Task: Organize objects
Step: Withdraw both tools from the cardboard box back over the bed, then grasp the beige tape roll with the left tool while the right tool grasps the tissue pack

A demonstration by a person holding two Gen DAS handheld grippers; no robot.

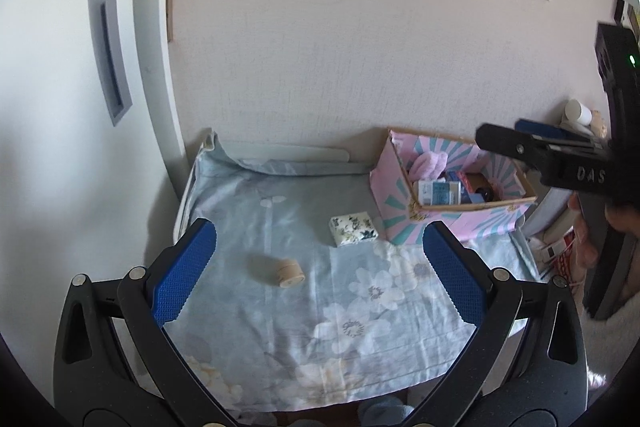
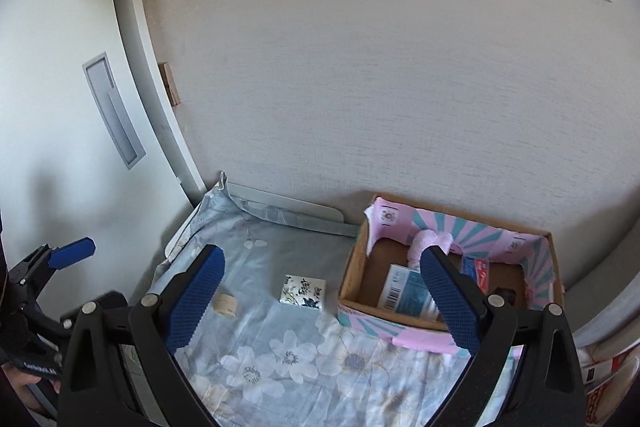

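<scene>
A beige roll of tape [image 1: 285, 272] [image 2: 225, 305] lies on its side on the floral blue cloth [image 1: 360, 327] [image 2: 304, 367]. A small white floral packet [image 1: 353, 229] [image 2: 303, 289] lies beyond it. A pink and teal cardboard box [image 1: 404, 223] [image 2: 400, 333] at the back right holds a pink cloth [image 1: 429, 163] [image 2: 428, 241], a blue and white pack [image 1: 438, 193] [image 2: 406, 291] and other items. My left gripper [image 1: 320, 263] is open and empty, above the cloth near the roll. My right gripper [image 2: 320, 287] is open and empty, above the cloth by the box.
A white door with a recessed grey handle [image 1: 108, 35] [image 2: 114, 111] stands at the left. A wall [image 1: 360, 27] runs behind the table. The right gripper's body [image 1: 560, 159] hangs over the box. Clutter [image 1: 560, 247] sits at the right of the table.
</scene>
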